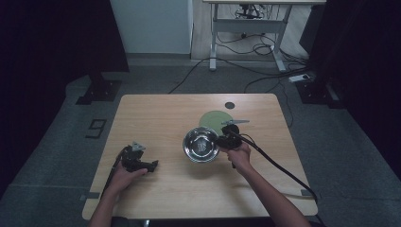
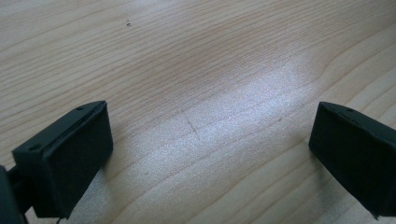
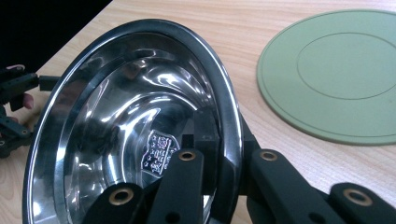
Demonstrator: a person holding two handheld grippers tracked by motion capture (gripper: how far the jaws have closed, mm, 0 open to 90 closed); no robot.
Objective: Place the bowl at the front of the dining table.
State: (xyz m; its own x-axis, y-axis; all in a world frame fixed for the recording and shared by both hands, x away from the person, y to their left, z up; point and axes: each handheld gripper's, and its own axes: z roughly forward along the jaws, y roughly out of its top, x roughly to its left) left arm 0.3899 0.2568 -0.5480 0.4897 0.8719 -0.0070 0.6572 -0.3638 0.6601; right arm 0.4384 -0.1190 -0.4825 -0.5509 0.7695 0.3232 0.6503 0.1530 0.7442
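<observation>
Right now we see the right gripper (image 1: 226, 140) just right of the centre of the high view, its jaws clamped on the near right rim of a shiny round stainless-steel bowl (image 1: 201, 144). In the right gripper view, the bowl (image 3: 135, 121) takes up the left and middle of the frame, tilted up so its mirror-bright inside faces the camera, with a small white printed label on its bottom. One black jaw sits inside the rim and the other outside it, so the rim is pinched between them at the lower middle of that frame. At the upper right of the same view lies a flat round pale-green mat (image 3: 334, 77), apart from the bowl and resting on the light wooden table (image 3: 261, 23). In the high view, the mat (image 1: 213, 118) shows just above and to the right of the bowl, partly behind it. The left gripper (image 1: 137, 161) is at the lower left of the high view, held low over the table (image 1: 156, 113) and well apart from the bowl. In the left gripper view, its two black jaws stand wide apart at the lower left and right edges, with bare wood grain between them and nothing gripped.
</observation>
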